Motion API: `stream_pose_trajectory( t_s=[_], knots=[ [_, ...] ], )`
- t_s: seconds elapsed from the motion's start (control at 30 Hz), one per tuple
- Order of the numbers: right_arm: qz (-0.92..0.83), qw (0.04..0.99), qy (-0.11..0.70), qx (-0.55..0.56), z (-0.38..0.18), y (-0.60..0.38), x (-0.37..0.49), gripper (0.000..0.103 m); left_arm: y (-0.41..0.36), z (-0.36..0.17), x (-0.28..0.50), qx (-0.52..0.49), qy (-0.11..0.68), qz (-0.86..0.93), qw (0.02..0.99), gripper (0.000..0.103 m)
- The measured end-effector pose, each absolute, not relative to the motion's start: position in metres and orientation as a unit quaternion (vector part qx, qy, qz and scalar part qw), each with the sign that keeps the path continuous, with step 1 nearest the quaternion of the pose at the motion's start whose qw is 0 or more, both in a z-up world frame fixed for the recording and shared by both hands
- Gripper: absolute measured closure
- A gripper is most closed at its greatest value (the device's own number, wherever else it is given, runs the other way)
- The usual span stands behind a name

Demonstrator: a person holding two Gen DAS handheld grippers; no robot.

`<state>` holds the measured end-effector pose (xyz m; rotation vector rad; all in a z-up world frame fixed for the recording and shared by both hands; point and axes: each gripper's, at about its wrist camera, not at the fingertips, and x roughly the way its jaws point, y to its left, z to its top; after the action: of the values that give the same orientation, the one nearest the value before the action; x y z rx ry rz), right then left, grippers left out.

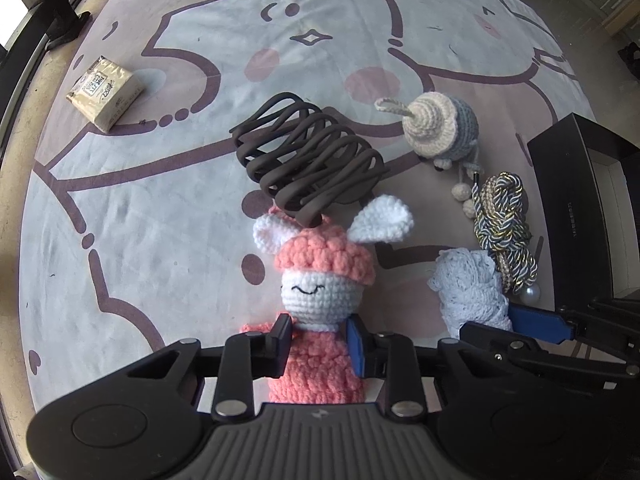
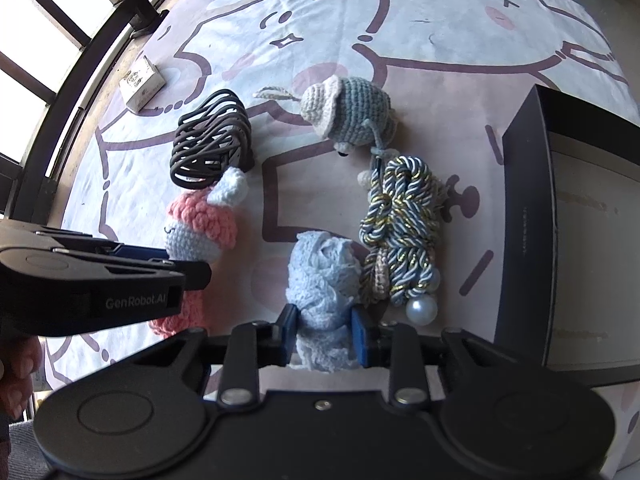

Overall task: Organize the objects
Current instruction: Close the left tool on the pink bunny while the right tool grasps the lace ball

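The left gripper (image 1: 318, 340) points down with its jaws closed on the pink body of the crocheted bunny (image 1: 316, 292), which lies on the cartoon-printed mat (image 1: 168, 208). The bunny's white ears touch the dark wire hair claw (image 1: 308, 156) just beyond it. The right gripper (image 2: 325, 334) has its jaws closed on the pale blue lace bundle (image 2: 322, 280), just beside the bunny. Touching the bundle's right side lies the twisted blue-and-gold cord (image 2: 404, 232) with a pearl at its near end. Beyond the cord lies the grey-blue crocheted elephant (image 2: 352, 114), its dangling string reaching the cord's top.

Along the right, close to the cord, stands the dark open box (image 2: 524, 216), its near wall forming a long straight edge. A tissue packet (image 1: 105, 92) sits well apart near the mat's far left edge, where bare floor and black window framing (image 2: 52, 92) begin. The widest open mat lies to the left of the bunny and beyond the hair claw; between the bunny and the bundle there is only a narrow strip.
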<state>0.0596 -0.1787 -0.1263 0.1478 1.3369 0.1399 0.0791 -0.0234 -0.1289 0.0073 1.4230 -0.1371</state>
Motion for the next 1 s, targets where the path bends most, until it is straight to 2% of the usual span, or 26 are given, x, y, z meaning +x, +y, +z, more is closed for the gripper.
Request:
stream_pose_trajectory(
  t_s=[0.3,0.37,0.43,0.53,0.63,0.7,0.73,0.77,1.0],
  knots=[
    [0.073,0.797,0.594,0.080,-0.105,-0.179,0.053,0.074,-0.020,-0.103,0.070,-0.020,0.630,-0.066,0.773,0.076],
    [0.072,0.800,0.589,0.084,-0.101,-0.180,0.052,0.074,-0.019,-0.100,0.069,-0.022,0.627,-0.066,0.776,0.085],
    [0.070,0.802,0.586,0.085,-0.098,-0.180,0.050,0.074,-0.019,-0.096,0.067,-0.027,0.626,-0.067,0.776,0.102],
    [0.070,0.805,0.583,0.085,-0.095,-0.181,0.048,0.074,-0.019,-0.095,0.064,-0.031,0.627,-0.071,0.775,0.102],
    [0.068,0.805,0.583,0.085,-0.094,-0.181,0.045,0.074,-0.017,-0.098,0.063,-0.037,0.629,-0.067,0.773,0.097],
    [0.067,0.805,0.584,0.086,-0.094,-0.181,0.044,0.074,-0.016,-0.100,0.063,-0.042,0.631,-0.066,0.772,0.079],
    [0.066,0.805,0.583,0.087,-0.094,-0.181,0.044,0.074,-0.016,-0.101,0.063,-0.045,0.632,-0.067,0.771,0.064],
    [0.067,0.805,0.583,0.087,-0.094,-0.182,0.044,0.074,-0.016,-0.102,0.063,-0.047,0.632,-0.068,0.770,0.056],
    [0.061,0.803,0.586,0.093,-0.097,-0.186,0.046,0.074,-0.026,-0.118,0.065,-0.044,0.653,-0.073,0.752,0.055]
  ],
)
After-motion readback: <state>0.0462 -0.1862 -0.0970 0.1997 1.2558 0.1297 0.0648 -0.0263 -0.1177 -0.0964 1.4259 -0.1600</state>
